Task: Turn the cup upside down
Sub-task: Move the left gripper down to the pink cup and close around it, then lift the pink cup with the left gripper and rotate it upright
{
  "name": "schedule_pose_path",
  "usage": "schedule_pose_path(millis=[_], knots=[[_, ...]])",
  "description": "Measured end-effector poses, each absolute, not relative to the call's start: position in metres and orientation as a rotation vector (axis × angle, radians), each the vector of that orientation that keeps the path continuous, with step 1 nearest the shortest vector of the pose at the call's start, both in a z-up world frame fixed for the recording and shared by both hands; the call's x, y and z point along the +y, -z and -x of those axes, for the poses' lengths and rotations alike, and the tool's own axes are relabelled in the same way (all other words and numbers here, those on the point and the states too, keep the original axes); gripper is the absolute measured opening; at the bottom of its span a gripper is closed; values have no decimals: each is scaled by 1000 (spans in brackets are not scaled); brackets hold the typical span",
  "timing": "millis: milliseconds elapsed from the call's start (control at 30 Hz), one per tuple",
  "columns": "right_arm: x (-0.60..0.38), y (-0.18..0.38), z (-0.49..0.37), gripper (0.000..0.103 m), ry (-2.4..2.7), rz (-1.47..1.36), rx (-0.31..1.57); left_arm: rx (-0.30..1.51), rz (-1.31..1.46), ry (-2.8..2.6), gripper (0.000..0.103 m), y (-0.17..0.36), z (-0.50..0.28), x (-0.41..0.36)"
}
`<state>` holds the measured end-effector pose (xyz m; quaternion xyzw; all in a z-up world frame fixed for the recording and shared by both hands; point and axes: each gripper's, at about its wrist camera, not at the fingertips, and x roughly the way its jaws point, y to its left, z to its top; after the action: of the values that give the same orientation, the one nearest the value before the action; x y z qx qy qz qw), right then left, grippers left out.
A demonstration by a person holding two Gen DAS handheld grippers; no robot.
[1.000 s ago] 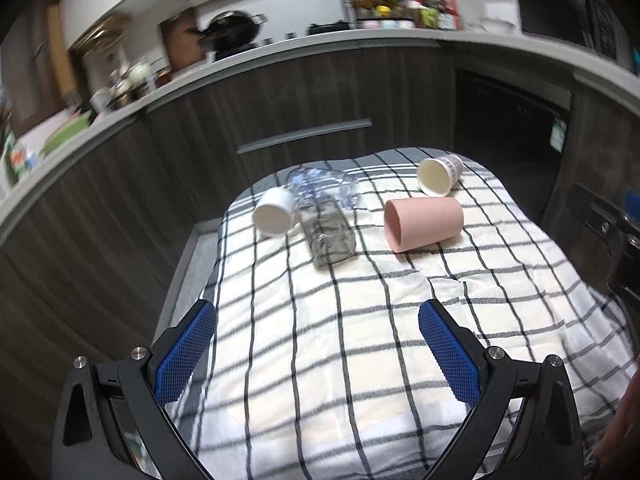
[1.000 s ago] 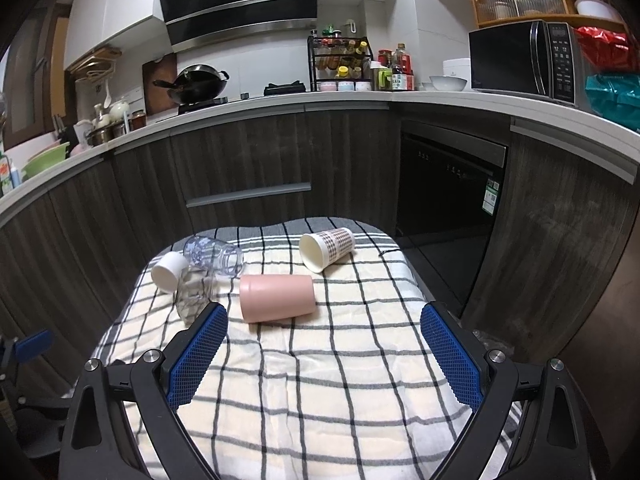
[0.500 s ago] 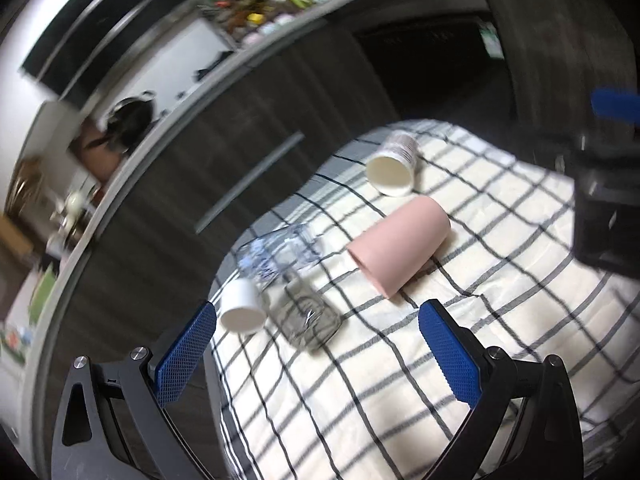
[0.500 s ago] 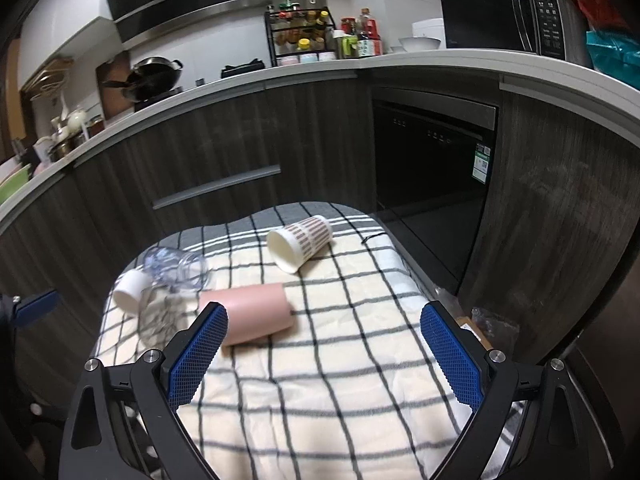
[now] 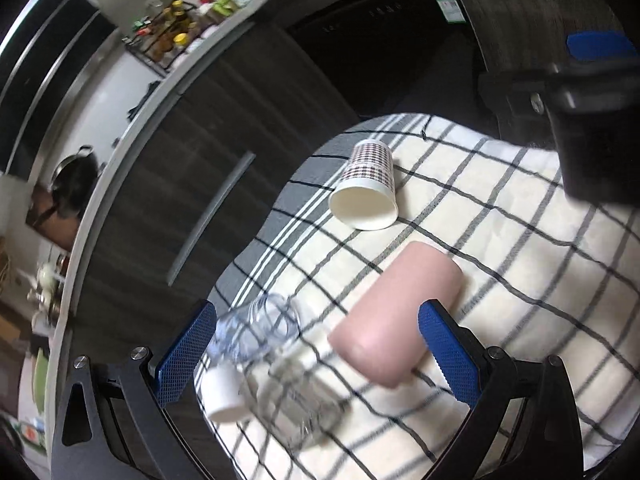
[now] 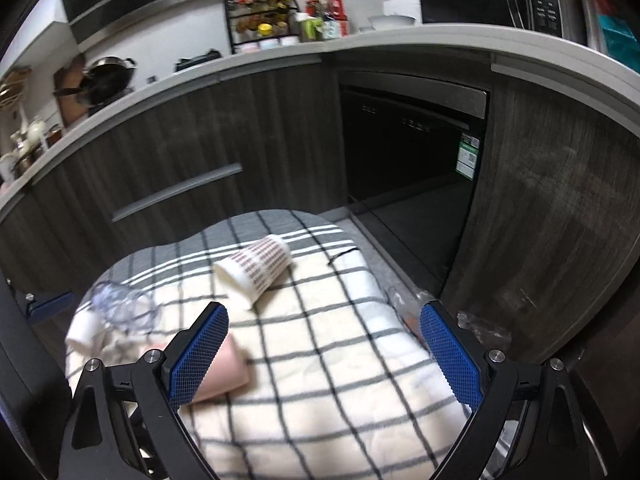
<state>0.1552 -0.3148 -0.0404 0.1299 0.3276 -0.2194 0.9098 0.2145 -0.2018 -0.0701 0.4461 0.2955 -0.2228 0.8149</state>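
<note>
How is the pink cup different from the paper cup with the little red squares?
The pink cup is plain and one colour; the paper cup is white with a checked red pattern. The pink cup looks bigger and nearly straight-sided, while the paper cup narrows toward its base. The pink cup lies between the left gripper's open fingers; the paper cup lies farther back, near the cloth's edge. Both lie on their sides.

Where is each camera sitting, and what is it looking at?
Left wrist: sits on the left gripper, tilted, looking down at the pink cup; its blue fingers show.
Right wrist: sits on the right gripper, facing the cabinets; its blue fingers show.
Both see the patterned paper cup on the checked cloth.
</note>
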Motion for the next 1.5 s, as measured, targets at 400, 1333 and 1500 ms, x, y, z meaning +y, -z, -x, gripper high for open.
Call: schedule_pose_path(millis=[400, 1333, 1500], knots=[[-358, 71, -194, 97, 555, -399, 698, 649, -1185, 685, 97, 113, -237, -245], [-371, 92, -204, 97, 551, -443, 738, 960, -1055, 806, 64, 142, -259, -250], [-366, 82, -198, 97, 545, -430, 717, 986, -1001, 778, 64, 132, -256, -244]])
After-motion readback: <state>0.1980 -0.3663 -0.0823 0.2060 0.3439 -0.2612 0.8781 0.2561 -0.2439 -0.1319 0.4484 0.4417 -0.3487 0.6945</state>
